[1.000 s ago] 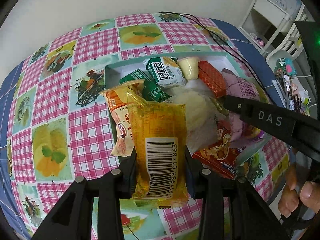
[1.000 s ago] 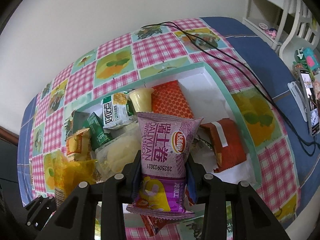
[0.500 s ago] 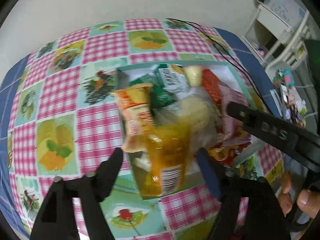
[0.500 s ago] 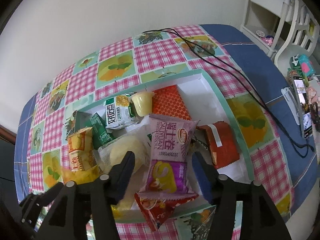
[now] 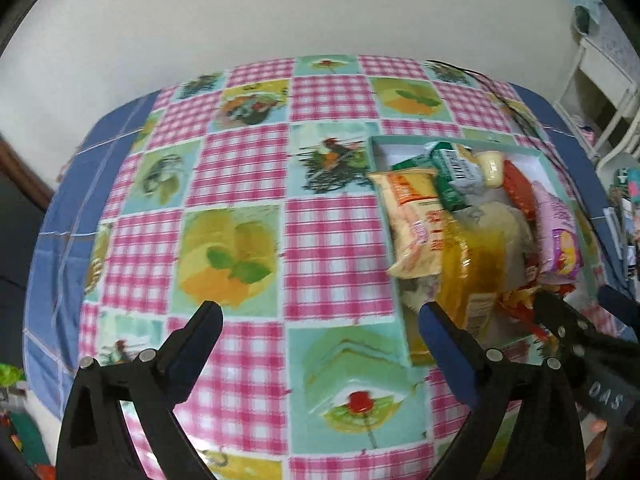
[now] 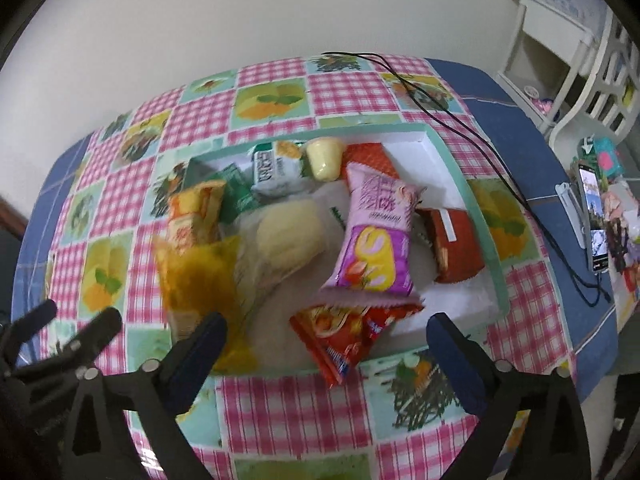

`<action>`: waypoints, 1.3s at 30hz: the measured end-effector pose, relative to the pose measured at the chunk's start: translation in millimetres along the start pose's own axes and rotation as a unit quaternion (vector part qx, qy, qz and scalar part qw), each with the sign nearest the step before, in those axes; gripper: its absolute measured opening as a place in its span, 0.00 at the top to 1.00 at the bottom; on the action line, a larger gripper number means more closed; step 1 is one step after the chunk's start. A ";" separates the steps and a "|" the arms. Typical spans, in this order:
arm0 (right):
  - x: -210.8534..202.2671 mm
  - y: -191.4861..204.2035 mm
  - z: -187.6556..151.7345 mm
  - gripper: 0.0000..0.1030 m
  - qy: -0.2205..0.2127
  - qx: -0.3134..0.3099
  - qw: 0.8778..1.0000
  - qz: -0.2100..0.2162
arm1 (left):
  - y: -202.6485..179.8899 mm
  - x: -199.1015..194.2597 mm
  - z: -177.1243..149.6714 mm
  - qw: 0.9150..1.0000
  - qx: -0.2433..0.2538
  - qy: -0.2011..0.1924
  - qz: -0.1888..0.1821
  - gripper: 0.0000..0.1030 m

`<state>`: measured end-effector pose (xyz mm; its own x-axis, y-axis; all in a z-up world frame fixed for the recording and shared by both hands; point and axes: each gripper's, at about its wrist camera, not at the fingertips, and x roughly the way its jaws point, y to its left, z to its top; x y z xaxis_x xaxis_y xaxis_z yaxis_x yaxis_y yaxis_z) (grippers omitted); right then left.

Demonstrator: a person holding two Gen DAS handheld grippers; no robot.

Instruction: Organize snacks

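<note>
A teal-rimmed white box on the checked tablecloth holds several snacks. The yellow packet lies at its near left corner, also seen as the yellow packet in the left wrist view. The purple packet rests on top of the pile, over a red packet. My left gripper hangs over bare tablecloth left of the box, its jaws opening with nothing between them. My right gripper hovers at the box's near edge, jaws opening, gripping no snack.
In the box also lie an orange packet, green packets, a jelly cup, a clear-bagged bun and a brown-red packet. A black cable crosses the far right corner. A phone and white shelves stand right of the table.
Both grippers opened and let go: the yellow packet and the purple packet dropped into the box. Both grippers pulled back, and the left one swung left over the tablecloth.
</note>
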<state>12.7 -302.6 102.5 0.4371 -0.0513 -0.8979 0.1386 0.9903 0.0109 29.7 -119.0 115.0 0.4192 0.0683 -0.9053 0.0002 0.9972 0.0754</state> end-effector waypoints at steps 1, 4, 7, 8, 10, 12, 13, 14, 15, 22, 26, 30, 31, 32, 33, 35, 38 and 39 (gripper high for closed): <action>-2.3 2.9 -4.0 0.00 -0.002 -0.006 1.000 0.000 | 1.8 -1.2 -2.5 1.000 -0.003 0.000 0.005 0.04; -7.5 6.8 -12.1 0.00 -0.006 -0.010 1.000 0.003 | 7.7 -5.1 -10.6 1.000 -0.012 -0.003 0.017 0.04; -12.1 8.9 -19.2 0.00 -0.011 -0.012 1.000 0.002 | 12.4 -9.3 -17.1 0.999 -0.019 -0.009 0.033 0.04; -12.9 9.1 -20.7 0.00 -0.012 -0.013 1.000 0.001 | 13.9 -11.0 -19.3 0.999 -0.021 -0.012 0.040 0.04; -14.3 9.4 -24.2 0.00 -0.013 -0.014 1.000 -0.001 | 16.3 -12.9 -22.2 0.998 -0.022 -0.013 0.051 0.04; -14.6 9.2 -26.6 0.00 -0.012 -0.014 1.000 -0.003 | 17.8 -13.3 -24.5 0.998 -0.025 -0.010 0.060 0.04; -14.8 8.9 -27.7 0.00 -0.012 -0.014 1.000 -0.004 | 18.5 -13.5 -25.5 0.998 -0.026 -0.010 0.060 0.04; -14.8 8.5 -28.4 0.00 -0.012 -0.015 1.000 -0.004 | 19.0 -13.6 -26.1 0.998 -0.027 -0.009 0.058 0.04; -14.5 8.5 -29.5 0.00 -0.010 -0.016 1.000 -0.004 | 20.2 -14.7 -27.0 0.998 -0.029 -0.010 0.058 0.04; -14.5 5.4 -31.3 0.00 -0.009 -0.010 1.000 -0.004 | 25.3 -19.0 -30.1 0.997 -0.037 -0.013 0.067 0.05; -14.5 5.5 -31.4 0.00 -0.010 -0.010 1.000 -0.004 | 25.8 -18.6 -30.2 0.997 -0.038 -0.011 0.066 0.05; -13.6 7.3 -31.0 0.00 -0.009 -0.014 1.000 -0.005 | 24.6 -17.7 -29.9 0.997 -0.037 -0.008 0.066 0.05; -13.5 7.7 -30.8 0.00 -0.009 -0.014 1.000 -0.006 | 24.5 -17.0 -29.7 0.997 -0.036 -0.007 0.066 0.05; -13.4 8.0 -30.6 0.00 -0.010 -0.014 1.000 -0.007 | 24.4 -16.1 -29.3 0.997 -0.035 -0.005 0.065 0.05; -13.2 8.2 -30.4 0.00 -0.010 -0.015 1.000 -0.007 | 24.4 -15.9 -29.4 0.997 -0.034 -0.004 0.064 0.05; -13.3 8.8 -30.6 0.00 -0.009 -0.015 1.000 -0.008 | 24.7 -15.5 -29.4 0.997 -0.033 -0.003 0.063 0.05; -12.4 9.2 -30.1 0.00 -0.009 -0.018 1.000 -0.008 | 25.0 -14.1 -29.1 0.998 -0.033 0.001 0.062 0.04; -12.4 9.6 -29.9 0.00 -0.009 -0.019 1.000 -0.009 | 25.0 -13.5 -29.2 0.998 -0.033 0.002 0.061 0.05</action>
<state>-17.9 -288.6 100.5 0.4513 -0.0712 -0.8895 0.1135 0.9933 -0.0219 -2.4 -94.0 117.0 0.4083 0.1893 -0.8930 -0.1109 0.9813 0.1573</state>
